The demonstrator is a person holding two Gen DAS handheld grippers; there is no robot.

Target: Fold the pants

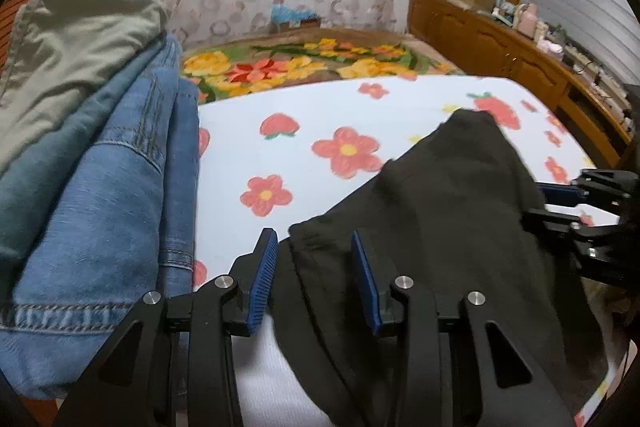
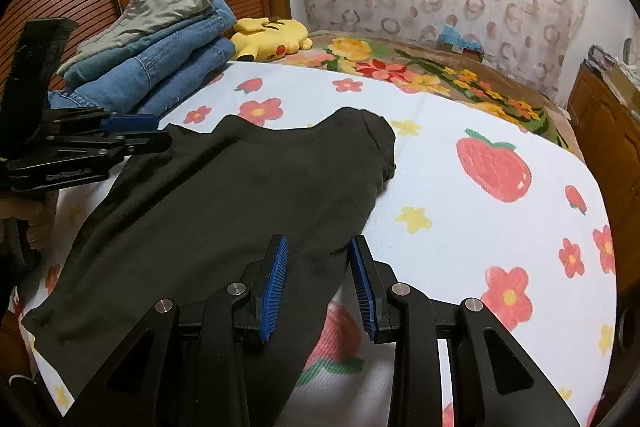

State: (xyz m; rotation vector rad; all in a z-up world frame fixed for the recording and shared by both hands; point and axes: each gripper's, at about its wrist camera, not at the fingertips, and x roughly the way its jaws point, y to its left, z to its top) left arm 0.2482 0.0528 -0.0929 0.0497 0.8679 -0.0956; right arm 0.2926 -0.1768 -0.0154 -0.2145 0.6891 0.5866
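Black pants (image 1: 448, 195) (image 2: 240, 195) lie spread flat on a white sheet (image 1: 312, 107) (image 2: 460, 235) printed with flowers and strawberries. My left gripper (image 1: 313, 239) hovers low over the pants' left edge. Its blue pads stand apart with the cloth's edge between them, and they are not pressing on it. My right gripper (image 2: 318, 241) stands over the pants' right edge, jaws also apart, with a strip of black cloth in the gap. Each gripper shows in the other's view: the left gripper (image 2: 156, 133) at the far side of the pants, and the right gripper (image 1: 544, 205) likewise.
A stack of folded clothes (image 1: 100, 167) (image 2: 160, 59), jeans under a grey-green garment, sits left of the pants. A yellow plush toy (image 2: 272, 39) lies behind it. A floral blanket (image 1: 300, 63) covers the bed's far end. A wooden cabinet (image 1: 500, 47) runs along the right.
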